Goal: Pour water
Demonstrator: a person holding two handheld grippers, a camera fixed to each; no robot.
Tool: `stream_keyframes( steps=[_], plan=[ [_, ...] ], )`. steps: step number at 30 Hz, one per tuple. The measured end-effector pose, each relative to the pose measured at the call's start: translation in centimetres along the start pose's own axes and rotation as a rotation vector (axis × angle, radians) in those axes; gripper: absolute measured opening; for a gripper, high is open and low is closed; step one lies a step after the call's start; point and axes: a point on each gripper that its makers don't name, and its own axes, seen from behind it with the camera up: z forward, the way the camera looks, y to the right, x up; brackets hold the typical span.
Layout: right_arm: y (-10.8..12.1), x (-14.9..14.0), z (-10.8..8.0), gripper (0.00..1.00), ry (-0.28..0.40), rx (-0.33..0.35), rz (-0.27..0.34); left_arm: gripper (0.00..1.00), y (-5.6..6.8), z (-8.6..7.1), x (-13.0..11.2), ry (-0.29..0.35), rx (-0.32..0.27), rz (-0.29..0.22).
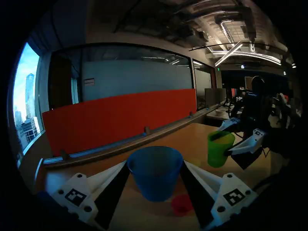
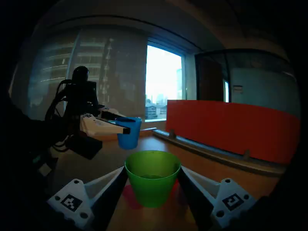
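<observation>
Left gripper view: the left gripper [image 1: 155, 166] has its fingers clamped on the blue cup [image 1: 155, 175], lower centre, upright over the tabletop [image 1: 184, 134].

Right gripper view: the right gripper [image 2: 152, 171] likewise grips the green cup [image 2: 152, 184] (contents unclear). The pour has probably not begun; next, bring the rims close and tilt.

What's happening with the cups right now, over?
Left tool shut on blue cup. Right tool shut on green cup. Both upright, apart. Small red thing on desk.
</observation>
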Motion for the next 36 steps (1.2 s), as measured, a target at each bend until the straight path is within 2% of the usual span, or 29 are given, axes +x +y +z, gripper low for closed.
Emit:
stream_keyframes(
  steps=[5,11,20,36],
  plan=[
    [0.4,-0.6,-0.2,0.90,-0.021,-0.002,0.002,0.88,-0.2,0.0,-1.5,-0.036,0.000,0.004],
    [0.7,-2.3,-0.6,0.90,-0.077,0.009,-0.003,0.88,-0.2,0.1,-3.5,-0.098,-0.005,0.037],
    [1.7,-3.9,-1.3,0.90,-0.149,0.005,0.002,0.88,0.3,0.3,-6.4,-0.170,-0.014,0.065],
    [1.9,-7.1,-1.5,0.90,-0.299,0.037,-0.026,0.88,0.5,-0.5,-12.3,-0.341,-0.038,0.126]
  ],
)
